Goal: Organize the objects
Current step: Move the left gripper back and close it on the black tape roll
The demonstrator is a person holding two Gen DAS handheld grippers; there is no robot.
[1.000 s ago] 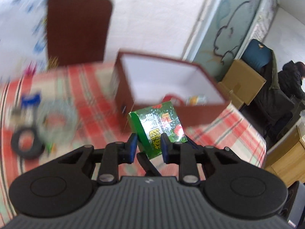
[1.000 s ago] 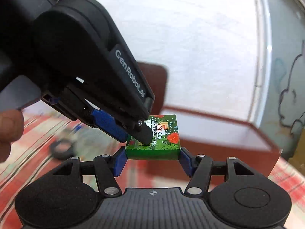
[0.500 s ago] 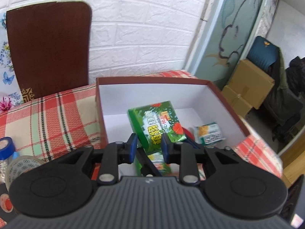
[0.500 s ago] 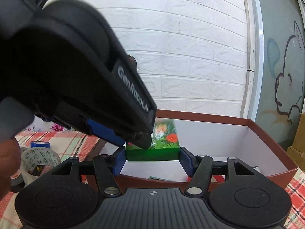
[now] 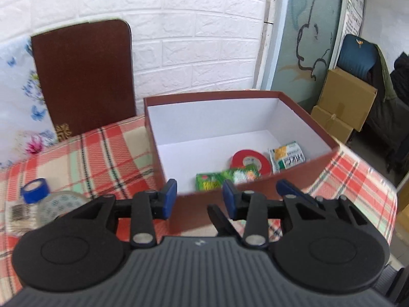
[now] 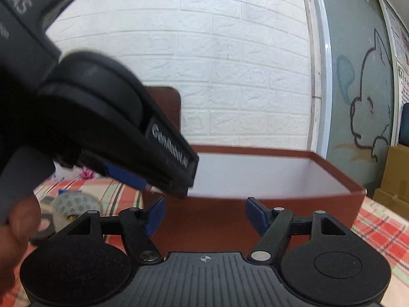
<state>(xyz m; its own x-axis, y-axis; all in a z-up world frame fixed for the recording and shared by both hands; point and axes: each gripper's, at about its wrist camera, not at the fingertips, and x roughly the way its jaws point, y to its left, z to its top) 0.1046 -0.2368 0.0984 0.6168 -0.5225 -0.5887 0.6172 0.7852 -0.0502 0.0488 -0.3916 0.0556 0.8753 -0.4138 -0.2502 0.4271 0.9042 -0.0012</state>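
Note:
A brown box with a white inside (image 5: 288, 101) stands on the plaid cloth; its rim also shows in the right wrist view (image 6: 255, 151). Inside lie the green packet (image 5: 225, 179), a red tape roll (image 5: 251, 160) and a green-and-white sachet (image 5: 286, 156). My left gripper (image 5: 199, 195) is open and empty, just in front of the box's near wall. My right gripper (image 6: 204, 216) is open and empty, also in front of the box. The left gripper's body (image 6: 115, 138) fills the upper left of the right wrist view.
On the cloth to the left lie a blue tape roll (image 5: 34, 190) and a patterned clear tape roll (image 5: 62, 204), also seen in the right wrist view (image 6: 74, 204). A brown lid (image 5: 81, 74) leans on the white brick wall. Cardboard boxes (image 5: 342, 107) stand at right.
Both grippers held the green packet over the box. Both have opened; the packet now lies inside the box, and the grippers have drawn back toward its near wall.

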